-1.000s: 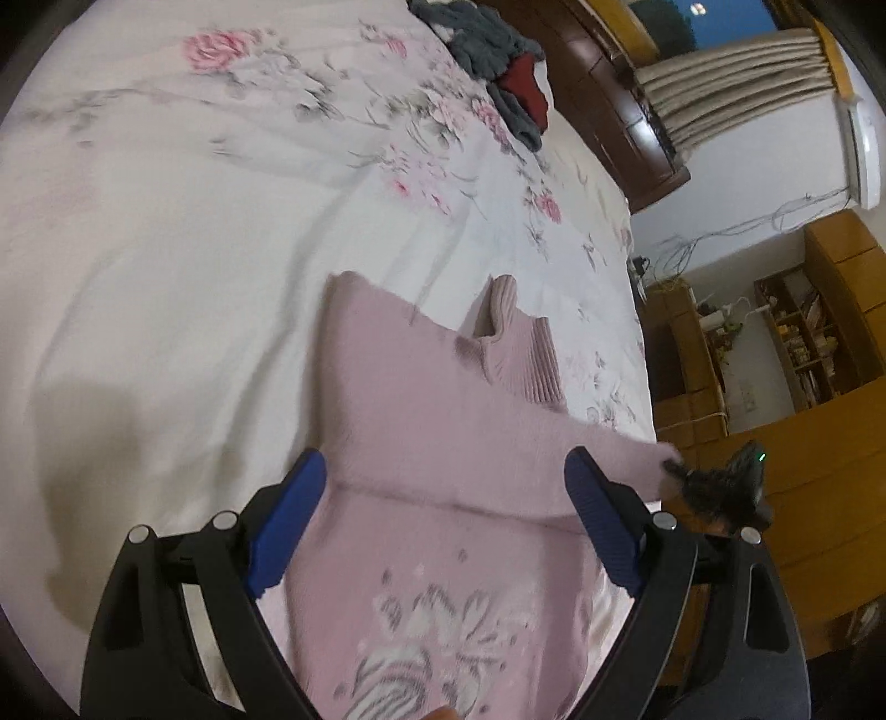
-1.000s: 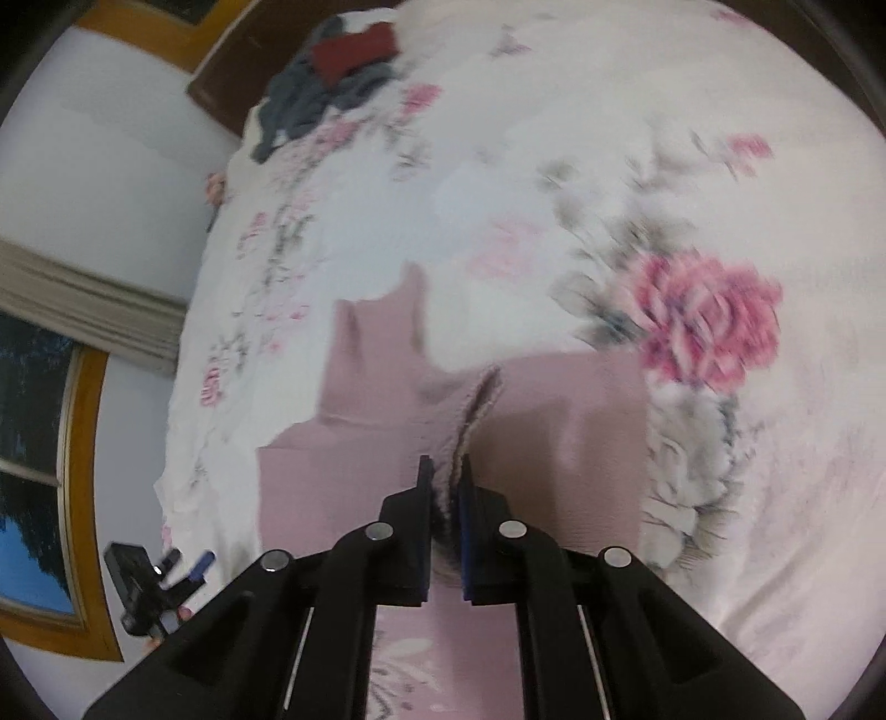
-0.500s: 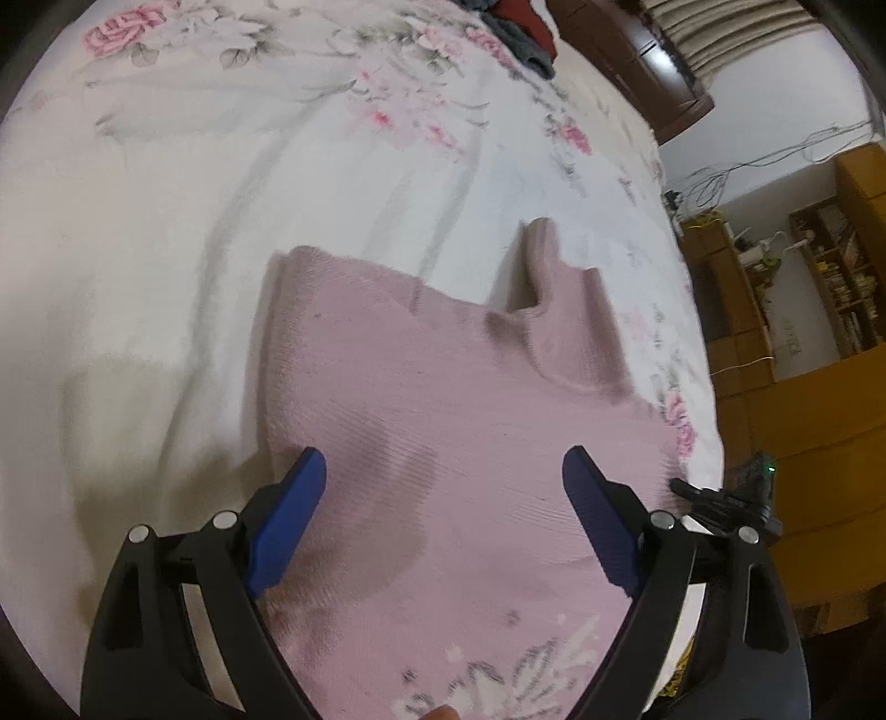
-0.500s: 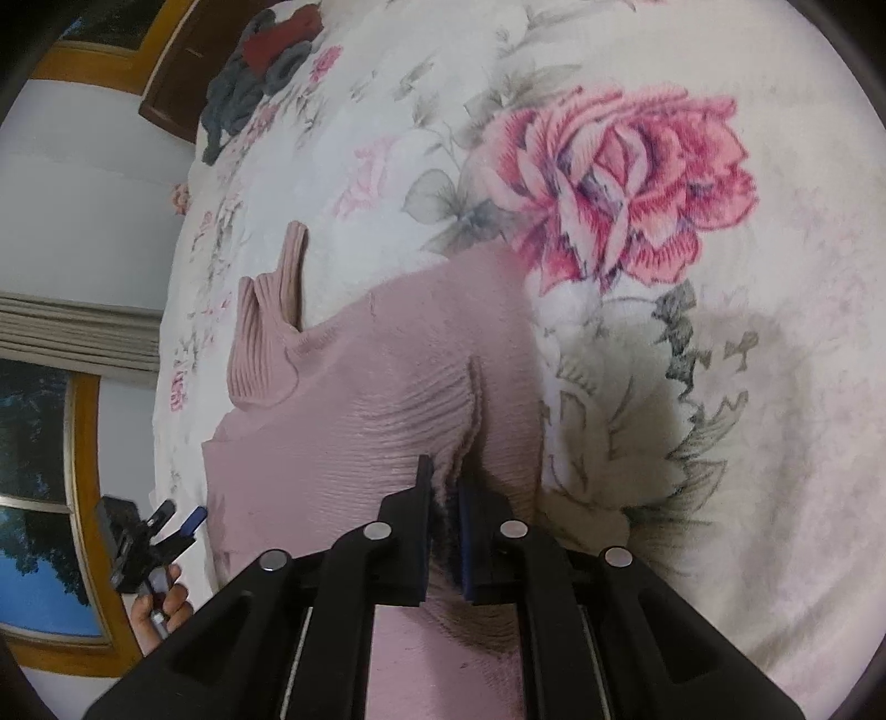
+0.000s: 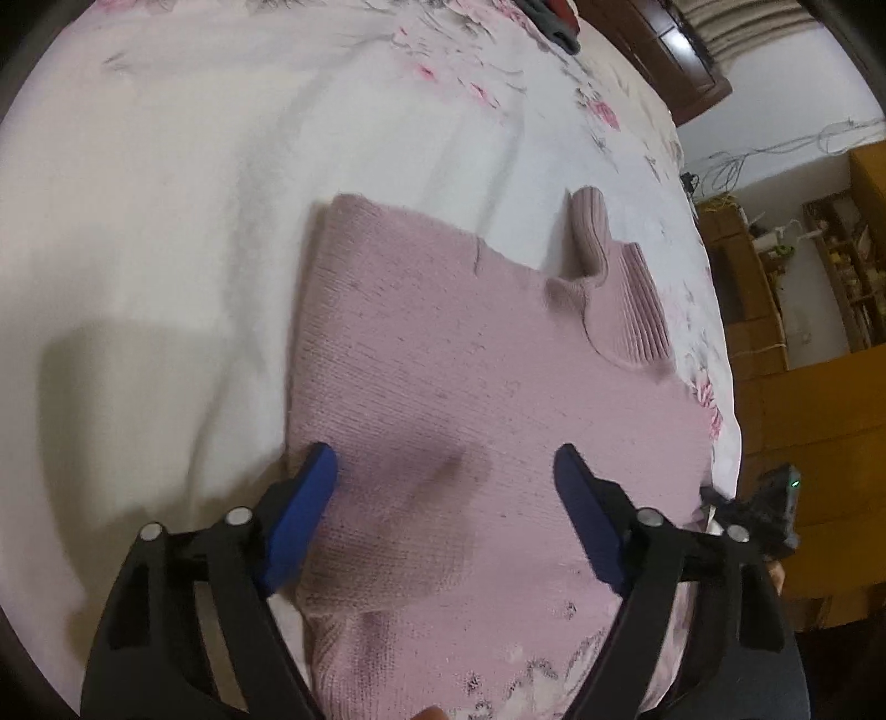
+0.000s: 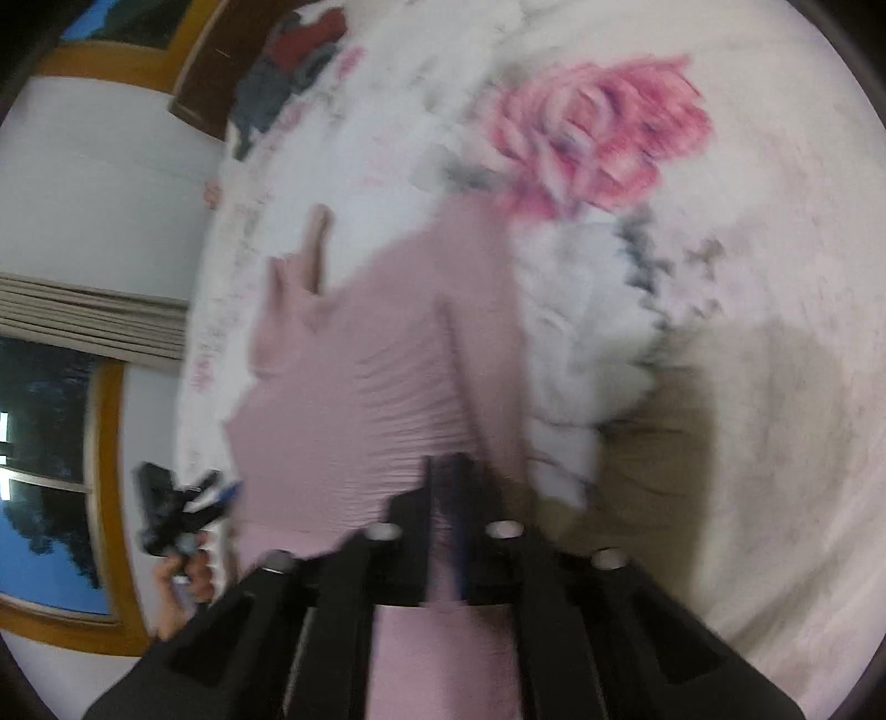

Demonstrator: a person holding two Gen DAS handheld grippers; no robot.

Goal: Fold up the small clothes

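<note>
A pink knitted sweater lies on the flowered bedsheet, its ribbed collar toward the far right. Just above the sweater's near part hovers my left gripper, open, with nothing between its blue pads. The right wrist view is blurred by motion. There my right gripper is shut on a pinch of the pink sweater, with a ridge of cloth running up from its tips. The other gripper, in a hand, shows at the left of that view.
A pile of grey and red clothes lies at the far end of the bed by the dark headboard. The bed's edge runs down the right, with wooden furniture beyond. A large pink rose print marks the sheet.
My left gripper has come down closer over the sweater, staying open. The right gripper has carried its pinch of cloth across, the folded part now lies flatter, and its view has blurred.
</note>
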